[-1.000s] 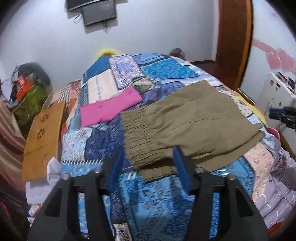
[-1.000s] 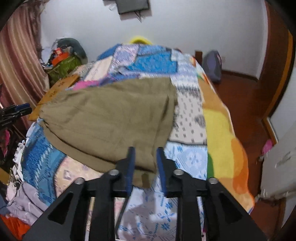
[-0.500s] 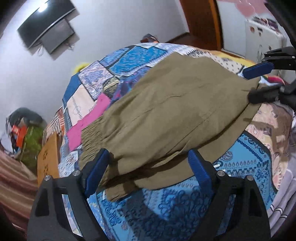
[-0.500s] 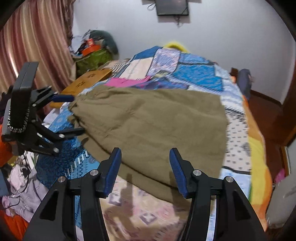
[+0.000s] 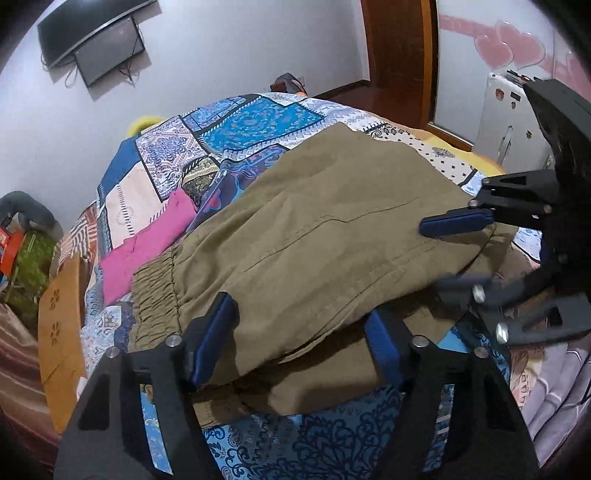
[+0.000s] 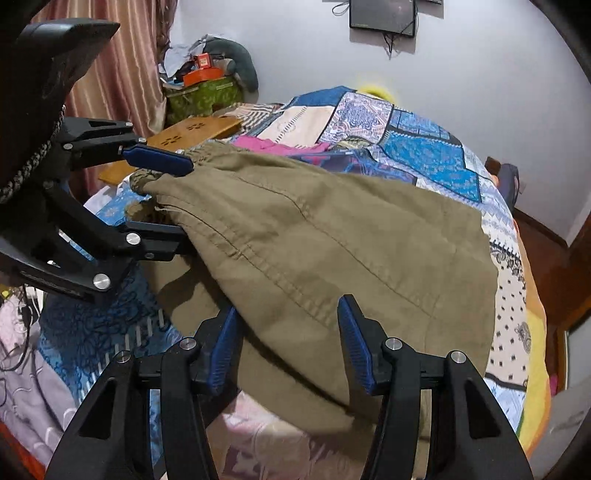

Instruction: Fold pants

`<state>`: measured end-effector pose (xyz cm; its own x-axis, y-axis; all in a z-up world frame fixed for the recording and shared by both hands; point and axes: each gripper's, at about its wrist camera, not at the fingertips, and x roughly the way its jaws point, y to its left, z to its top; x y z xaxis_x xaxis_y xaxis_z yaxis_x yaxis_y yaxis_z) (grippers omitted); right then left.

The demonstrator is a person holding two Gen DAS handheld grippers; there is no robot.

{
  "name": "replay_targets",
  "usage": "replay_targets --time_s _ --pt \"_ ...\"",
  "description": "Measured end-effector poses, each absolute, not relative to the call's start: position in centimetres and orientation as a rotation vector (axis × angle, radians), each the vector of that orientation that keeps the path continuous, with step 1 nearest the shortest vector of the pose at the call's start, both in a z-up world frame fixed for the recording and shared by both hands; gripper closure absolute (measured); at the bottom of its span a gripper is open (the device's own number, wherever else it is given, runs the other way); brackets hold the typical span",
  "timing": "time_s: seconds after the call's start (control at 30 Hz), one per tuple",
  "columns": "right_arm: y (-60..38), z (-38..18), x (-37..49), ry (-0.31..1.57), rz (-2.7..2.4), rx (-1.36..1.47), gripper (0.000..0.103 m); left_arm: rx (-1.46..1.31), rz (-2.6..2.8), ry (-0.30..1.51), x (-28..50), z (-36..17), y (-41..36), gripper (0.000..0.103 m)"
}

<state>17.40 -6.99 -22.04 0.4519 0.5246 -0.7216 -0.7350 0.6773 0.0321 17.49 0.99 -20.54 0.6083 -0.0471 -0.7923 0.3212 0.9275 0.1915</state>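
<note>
Olive-brown pants (image 5: 325,236) lie folded in layers on the patchwork bedspread (image 5: 251,122), elastic waistband (image 5: 155,291) to the left. My left gripper (image 5: 299,339) is open, its blue pads astride the near edge of the pants by the waistband. My right gripper (image 6: 288,343) is open, its pads astride the near edge at the other end of the pants (image 6: 332,236). Each gripper shows in the other's view: the right one (image 5: 458,254) with jaws apart over the cloth's edge, the left one (image 6: 162,199) likewise at the waistband.
A pink folded garment (image 5: 147,247) lies beside the waistband. A wooden lap table (image 5: 62,332) leans at the bed's left side. Clutter and a green bag (image 6: 203,96) stand by the curtain. A TV (image 6: 384,14) hangs on the wall. A wooden door (image 5: 399,55) and white cabinet (image 5: 509,122) stand at right.
Both grippers have opened wide and closed in on the pants' near edge from opposite ends. One second ago the right gripper's jaws were nearly shut at the cloth's corner.
</note>
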Motion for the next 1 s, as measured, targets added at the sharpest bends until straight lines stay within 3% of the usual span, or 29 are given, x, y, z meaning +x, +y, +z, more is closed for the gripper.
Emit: replay_targets --time_s 0.07,0.2,0.27,0.53,0.77,0.93,1.0 --pt "-7.2 -21.7 17.6 0.758 0.806 -0.284 0.08 0.356 -0.221 0.894 17.1 -20.9 0.5 0.048" --pt "-7.4 -20.4 17.6 0.742 0.815 -0.249 0.09 0.414 -0.17 0.879 16.6 -21.3 0.1 0.081" --pt "-7.7 -19.8 17.6 0.742 0.829 -0.226 0.092 0.386 -0.172 0.864 16.2 -20.7 0.6 0.086" --pt "-8.3 -19.3 15.8 0.757 0.86 -0.23 0.092 0.308 -0.242 0.9 14.4 -20.4 1.1 0.086" --pt "-8.7 -20.8 15.5 0.887 0.877 -0.191 0.077 0.213 -0.258 0.952 13.0 -20.5 2.7 0.075" --pt "-10.3 -19.3 15.4 0.888 0.905 -0.116 0.075 0.135 -0.28 0.906 11.8 -18.2 4.6 0.073" --pt "-10.7 -18.6 15.7 0.865 0.898 -0.088 0.075 0.104 -0.252 0.883 12.0 -17.4 5.4 0.066"
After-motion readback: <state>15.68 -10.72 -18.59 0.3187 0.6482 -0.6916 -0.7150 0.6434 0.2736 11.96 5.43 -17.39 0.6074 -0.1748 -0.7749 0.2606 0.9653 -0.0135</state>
